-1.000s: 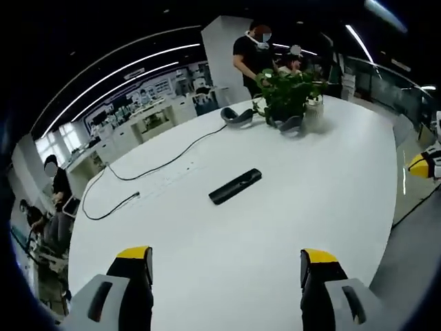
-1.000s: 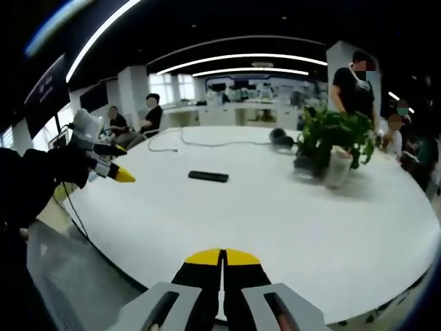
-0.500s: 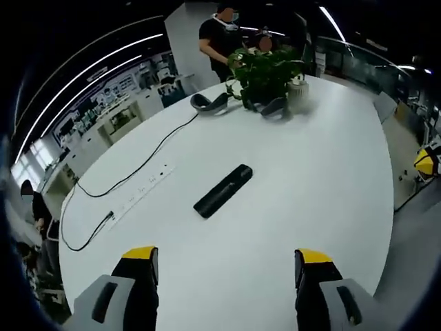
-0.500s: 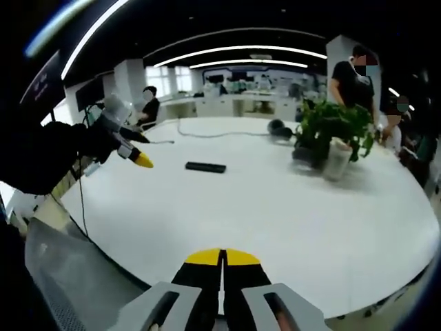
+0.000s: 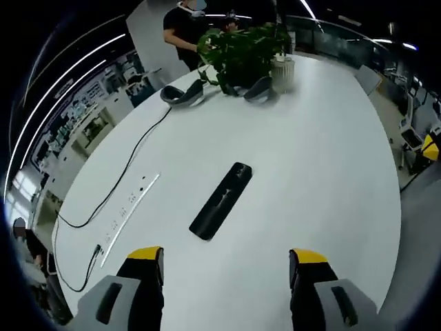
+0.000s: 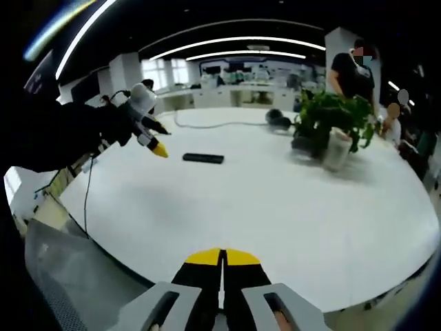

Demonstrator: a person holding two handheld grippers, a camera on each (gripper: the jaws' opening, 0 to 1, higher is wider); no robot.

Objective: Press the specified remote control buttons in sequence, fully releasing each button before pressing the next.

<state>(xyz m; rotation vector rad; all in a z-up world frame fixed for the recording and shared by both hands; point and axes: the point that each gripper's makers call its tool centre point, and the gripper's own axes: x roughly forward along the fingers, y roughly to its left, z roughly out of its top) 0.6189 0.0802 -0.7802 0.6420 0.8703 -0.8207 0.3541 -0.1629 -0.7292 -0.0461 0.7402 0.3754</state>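
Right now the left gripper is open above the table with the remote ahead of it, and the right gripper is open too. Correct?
Not quite. The right gripper is shut: the right gripper view shows its yellow-tipped jaws pressed together. The rest holds: the left gripper is open above the table, with the remote ahead of it.

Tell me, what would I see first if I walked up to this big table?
The black remote control lies alone in the middle of the big white round table, just ahead of the open left gripper. At the far side stands a bushy green potted plant, with a black cable trailing across the tabletop from a dark headset beside it. The right gripper waits shut at the table's near edge.
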